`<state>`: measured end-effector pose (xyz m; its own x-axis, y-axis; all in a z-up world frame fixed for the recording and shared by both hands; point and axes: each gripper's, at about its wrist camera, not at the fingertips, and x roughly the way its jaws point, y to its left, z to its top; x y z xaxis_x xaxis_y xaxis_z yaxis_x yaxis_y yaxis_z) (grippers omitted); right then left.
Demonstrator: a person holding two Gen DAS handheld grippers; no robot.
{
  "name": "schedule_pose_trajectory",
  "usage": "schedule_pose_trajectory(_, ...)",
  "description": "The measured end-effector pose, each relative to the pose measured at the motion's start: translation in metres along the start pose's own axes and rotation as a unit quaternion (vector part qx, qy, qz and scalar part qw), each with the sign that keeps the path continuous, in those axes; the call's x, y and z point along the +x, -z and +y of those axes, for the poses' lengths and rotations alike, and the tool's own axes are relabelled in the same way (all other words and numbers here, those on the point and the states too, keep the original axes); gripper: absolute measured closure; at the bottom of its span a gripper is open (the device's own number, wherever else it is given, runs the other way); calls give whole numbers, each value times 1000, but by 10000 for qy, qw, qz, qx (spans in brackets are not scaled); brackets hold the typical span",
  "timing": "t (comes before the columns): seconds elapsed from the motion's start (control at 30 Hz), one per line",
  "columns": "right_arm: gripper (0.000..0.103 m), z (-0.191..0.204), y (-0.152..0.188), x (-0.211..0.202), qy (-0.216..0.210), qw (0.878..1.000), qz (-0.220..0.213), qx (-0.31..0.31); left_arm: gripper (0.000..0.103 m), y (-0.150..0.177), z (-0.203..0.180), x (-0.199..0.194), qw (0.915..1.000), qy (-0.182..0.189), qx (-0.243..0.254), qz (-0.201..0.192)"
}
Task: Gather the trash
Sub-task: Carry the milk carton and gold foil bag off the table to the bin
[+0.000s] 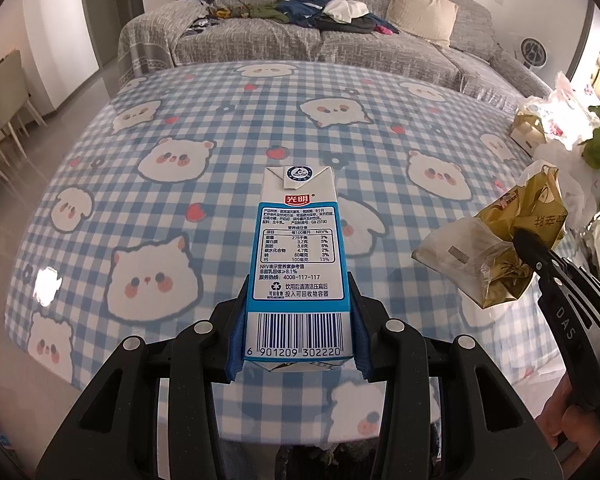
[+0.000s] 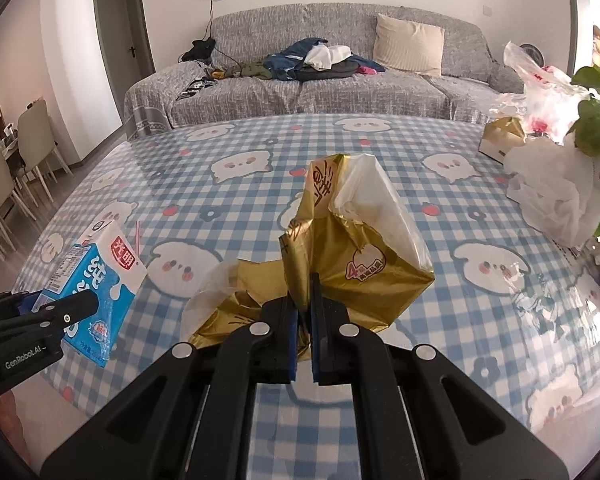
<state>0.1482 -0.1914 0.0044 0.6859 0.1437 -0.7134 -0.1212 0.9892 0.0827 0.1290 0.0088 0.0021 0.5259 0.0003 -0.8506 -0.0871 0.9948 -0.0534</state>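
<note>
My left gripper [image 1: 298, 300] is shut on a blue-and-white milk carton [image 1: 298, 248] and holds it above the checked tablecloth [image 1: 220, 128]. The carton also shows in the right wrist view [image 2: 96, 280] at the left, with the left gripper [image 2: 76, 308] clamped on it. My right gripper [image 2: 303, 300] is shut on a crumpled gold and clear snack wrapper [image 2: 340, 248], held above the table. In the left wrist view the wrapper [image 1: 496, 248] hangs at the right from the right gripper [image 1: 528, 248].
A gold-and-white box [image 2: 500, 140], crumpled plastic bags [image 2: 552, 196] and a green plant [image 2: 596, 120] stand at the table's right edge. A grey sofa [image 2: 340, 92] with clothes lies beyond the table. Dining chairs [image 2: 16, 176] stand at the left.
</note>
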Motion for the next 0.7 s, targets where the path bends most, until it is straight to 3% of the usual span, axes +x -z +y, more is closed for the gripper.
schedule_pose_trajectory(0.7, 99, -4, 56, -88, -228, 9992, -299, 159, 62, 75, 5, -61, 9997, 104, 113, -187)
